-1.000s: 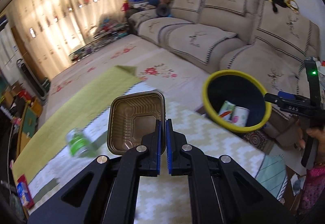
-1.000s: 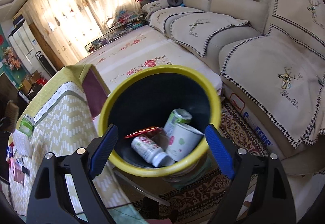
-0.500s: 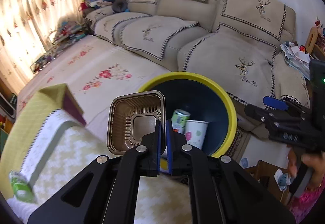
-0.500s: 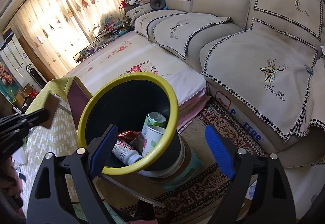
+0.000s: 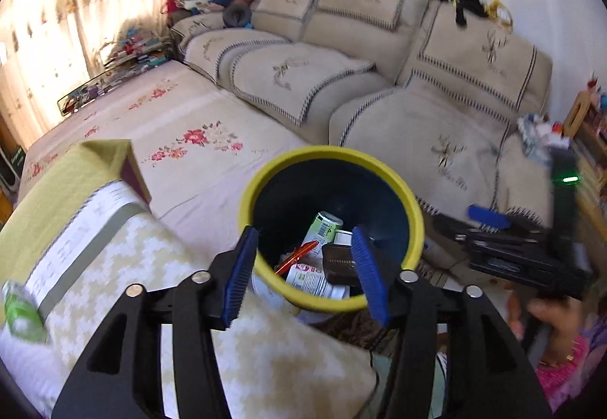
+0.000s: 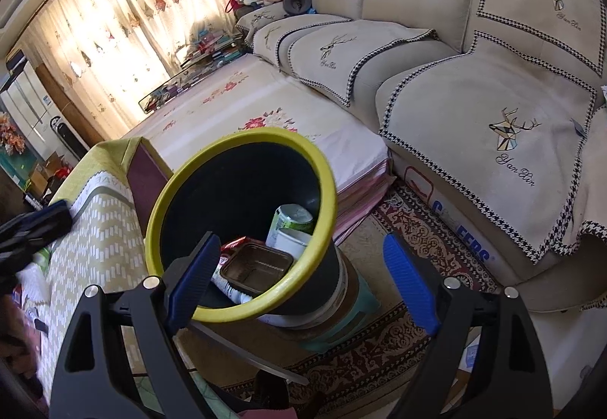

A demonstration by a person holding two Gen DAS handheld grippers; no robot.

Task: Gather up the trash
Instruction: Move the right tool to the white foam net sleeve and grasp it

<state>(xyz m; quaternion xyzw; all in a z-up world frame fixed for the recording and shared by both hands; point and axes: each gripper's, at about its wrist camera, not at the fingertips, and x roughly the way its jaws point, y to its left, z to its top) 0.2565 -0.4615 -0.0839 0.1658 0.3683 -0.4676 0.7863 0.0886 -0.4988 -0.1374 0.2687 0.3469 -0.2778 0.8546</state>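
Bin (image 5: 411, 206) mouth wide open at frame centre, reachable from above; bottom crowded w/ brown tray (image 6: 256, 269), can (image 6: 290, 219), cup (image 6: 294, 240). Table edge (image 5: 159, 229) crowds bin's left rim, sofa (image 6: 493, 123) blocks right side. Rug (image 6: 428, 240) btwn bin & sofa free.

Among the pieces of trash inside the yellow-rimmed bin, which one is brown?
The brown plastic tray, a shallow rectangular container lying open side up on top of the pile. The green can and white cup beside it are not brown.

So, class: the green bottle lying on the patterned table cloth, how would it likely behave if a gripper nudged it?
The green bottle lies on its side, so it would probably roll. It looks like thin plastic, likely light and easily dented.
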